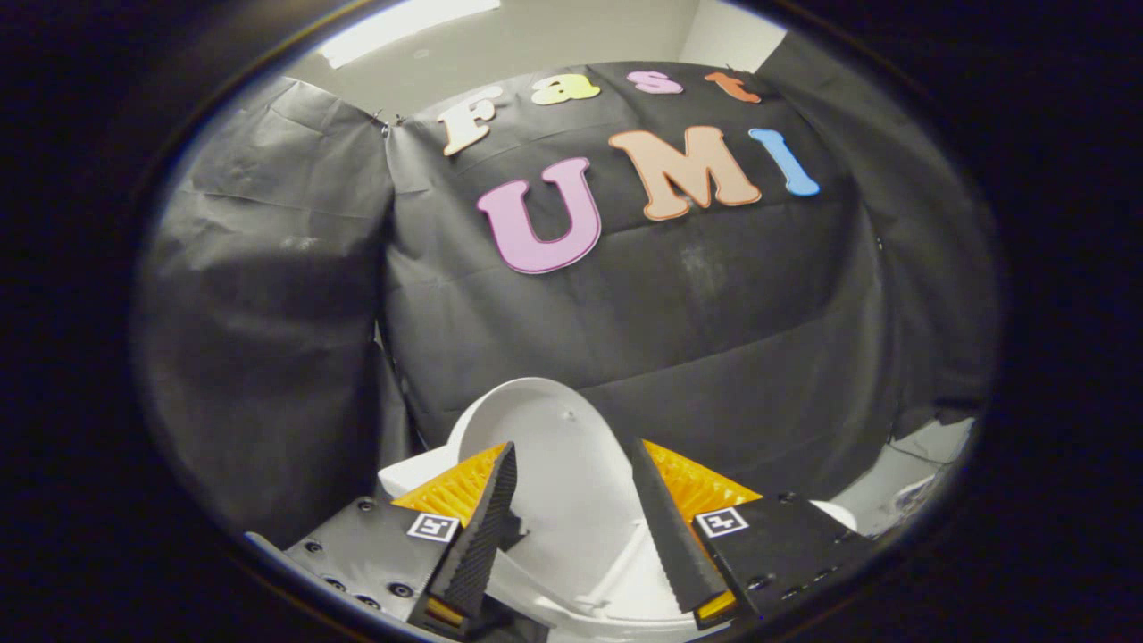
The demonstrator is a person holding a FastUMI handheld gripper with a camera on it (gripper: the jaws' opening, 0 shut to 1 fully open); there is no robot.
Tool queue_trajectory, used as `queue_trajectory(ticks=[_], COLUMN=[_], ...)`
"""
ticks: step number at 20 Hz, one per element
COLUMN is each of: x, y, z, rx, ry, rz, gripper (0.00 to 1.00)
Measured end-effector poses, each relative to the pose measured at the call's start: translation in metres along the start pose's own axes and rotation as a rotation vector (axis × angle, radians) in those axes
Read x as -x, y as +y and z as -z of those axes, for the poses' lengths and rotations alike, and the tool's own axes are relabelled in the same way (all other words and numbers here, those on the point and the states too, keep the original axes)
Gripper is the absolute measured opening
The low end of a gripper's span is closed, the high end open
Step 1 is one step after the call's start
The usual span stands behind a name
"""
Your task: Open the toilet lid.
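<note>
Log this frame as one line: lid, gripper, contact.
toilet lid: raised, underside facing the camera, standing between the fingers | gripper: open | contact: cannot tell | backdrop: black cloth wall behind the lid

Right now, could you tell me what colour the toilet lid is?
White, seen in the gripper view: toilet lid.

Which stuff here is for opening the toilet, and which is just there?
For the job:
- round white plastic toilet lid, standing raised
- gripper, fingers open with the lid between them

Just there:
- black cloth booth wall
- white toilet tank beside the lid
</note>
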State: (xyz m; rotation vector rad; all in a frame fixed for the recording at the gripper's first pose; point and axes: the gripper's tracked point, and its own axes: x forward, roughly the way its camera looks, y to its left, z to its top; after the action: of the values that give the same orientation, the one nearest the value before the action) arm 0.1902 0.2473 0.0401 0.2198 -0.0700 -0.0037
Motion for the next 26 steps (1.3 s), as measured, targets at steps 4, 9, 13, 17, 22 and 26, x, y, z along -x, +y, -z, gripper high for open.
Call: queue_trajectory(ticks=[4, 9, 13, 17, 22, 26], x=[0.016, 0.038, 0.05, 0.062, 0.076, 0.091], y=[-0.059, -0.108, -0.137, -0.165, -0.203, -0.229], z=[-0.009, -0.006, -0.001, 0.006, 0.007, 0.009], rx=[0.04, 0.042, 0.04, 0.071, 0.139, 0.201], ry=[0.011, 0.046, 0.072, 0.106, 0.104, 0.128], rz=[0.059, 0.049, 0.024, 0.03, 0.058, 0.08], gripper=[0.81, 0.81, 0.81, 0.81, 0.81, 0.81])
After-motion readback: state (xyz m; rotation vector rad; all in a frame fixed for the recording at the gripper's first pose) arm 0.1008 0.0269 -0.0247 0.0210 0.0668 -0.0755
